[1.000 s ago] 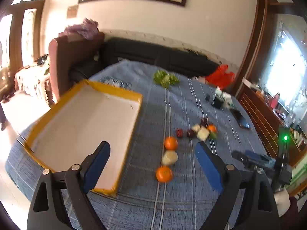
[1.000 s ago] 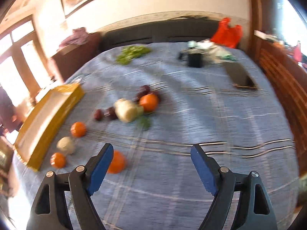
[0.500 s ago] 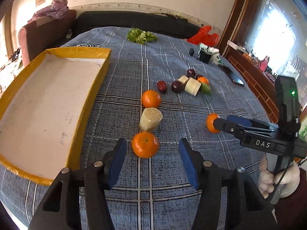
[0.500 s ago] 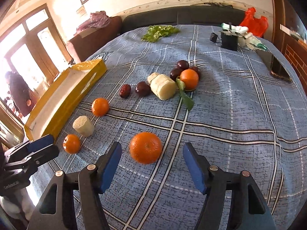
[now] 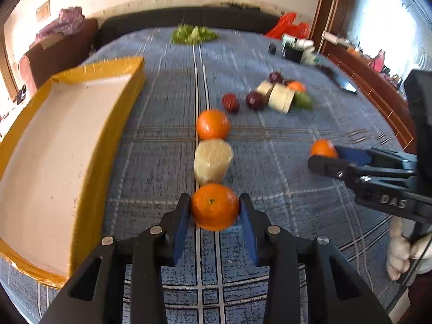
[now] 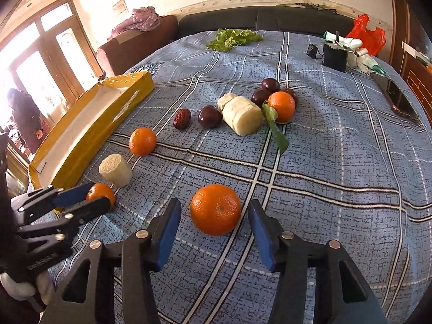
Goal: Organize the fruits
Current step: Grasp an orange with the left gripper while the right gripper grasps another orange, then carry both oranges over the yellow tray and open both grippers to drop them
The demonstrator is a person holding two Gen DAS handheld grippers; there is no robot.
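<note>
My left gripper [image 5: 214,210] is shut on an orange [image 5: 215,206] that rests on the blue plaid cloth; it also shows in the right wrist view [image 6: 100,193]. My right gripper [image 6: 214,216] is open, its fingers on either side of another orange [image 6: 216,209] without touching it; this orange also shows in the left wrist view [image 5: 322,148]. A pale sugarcane piece [image 5: 212,160] and a third orange [image 5: 212,124] lie beyond my left gripper. Further back are a red date [image 6: 181,118], dark plums [image 6: 209,116], pale chunks [image 6: 244,117] and a leafy orange [image 6: 282,106].
A yellow-rimmed white tray [image 5: 125,86] lies to the left of the fruit row. Green lettuce [image 6: 232,37], a black box [image 6: 334,56], a red bag [image 6: 368,36] and a phone [image 6: 398,98] lie further back. A sofa runs behind the cloth.
Both grippers moved forward and lower. My left gripper closed on the nearest orange. My right gripper narrowed around the other orange, staying open.
</note>
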